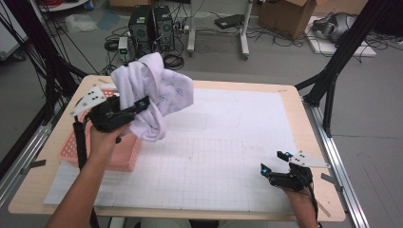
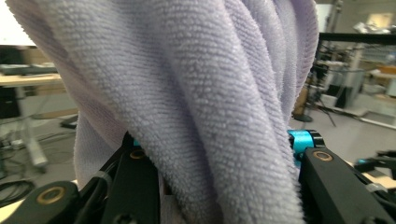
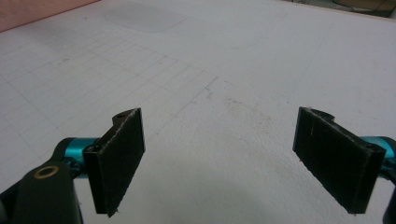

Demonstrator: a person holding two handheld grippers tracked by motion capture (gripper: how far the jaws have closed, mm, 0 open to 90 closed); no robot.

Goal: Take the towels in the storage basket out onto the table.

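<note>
A pale lilac towel point(image 1: 157, 90) hangs bunched in the air over the left side of the table. My left gripper point(image 1: 135, 105) is shut on it from below. In the left gripper view the towel's looped pile point(image 2: 210, 93) spills down between and over the two black jaws of the left gripper point(image 2: 219, 186). A pink plastic basket point(image 1: 119, 156) sits under and just left of the towel. My right gripper point(image 1: 273, 161) rests low near the table's front right corner. Its fingers point(image 3: 119, 158) stand wide open over bare gridded paper, and the right gripper point(image 3: 224, 154) holds nothing.
A white gridded paper sheet point(image 1: 228, 142) covers most of the wooden table point(image 1: 285, 92). Beyond the far edge are computer towers point(image 1: 152, 26), cables, a cardboard box point(image 1: 285, 16) and black frame legs point(image 1: 332, 71) at the right.
</note>
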